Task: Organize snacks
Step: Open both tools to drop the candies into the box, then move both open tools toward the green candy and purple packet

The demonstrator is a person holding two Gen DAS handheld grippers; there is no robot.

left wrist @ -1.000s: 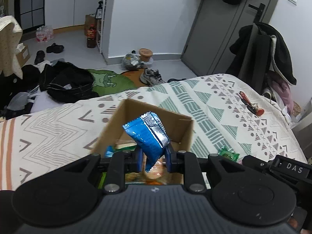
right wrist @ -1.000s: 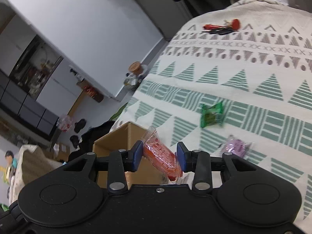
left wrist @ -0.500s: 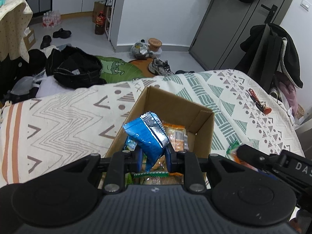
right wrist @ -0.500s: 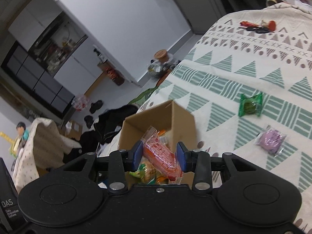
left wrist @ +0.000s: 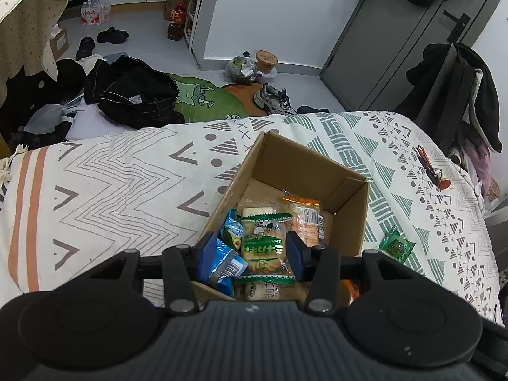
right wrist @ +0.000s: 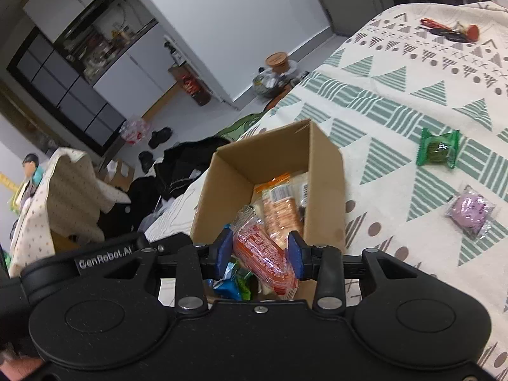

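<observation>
1. Judged step: dropping snacks into the cardboard box (left wrist: 317, 171) standing on the bed (left wrist: 127, 174).
2. Left claw (left wrist: 250, 254): spread wide over the box's near end, gripping nothing. Blue packet (left wrist: 222, 263) lying inside the box, just beside the left pad, among other wrapped snacks.
3. Right claw (right wrist: 258, 254): narrowed, seemingly pinching a red packet (right wrist: 260, 247), poised above the box's near end.
4. Next, probably: spread the right claw to let the red packet fall inside. Then fetch the green sweet (left wrist: 397, 246) and the purple sweet (right wrist: 470, 211) from the bed right of the box.
</observation>
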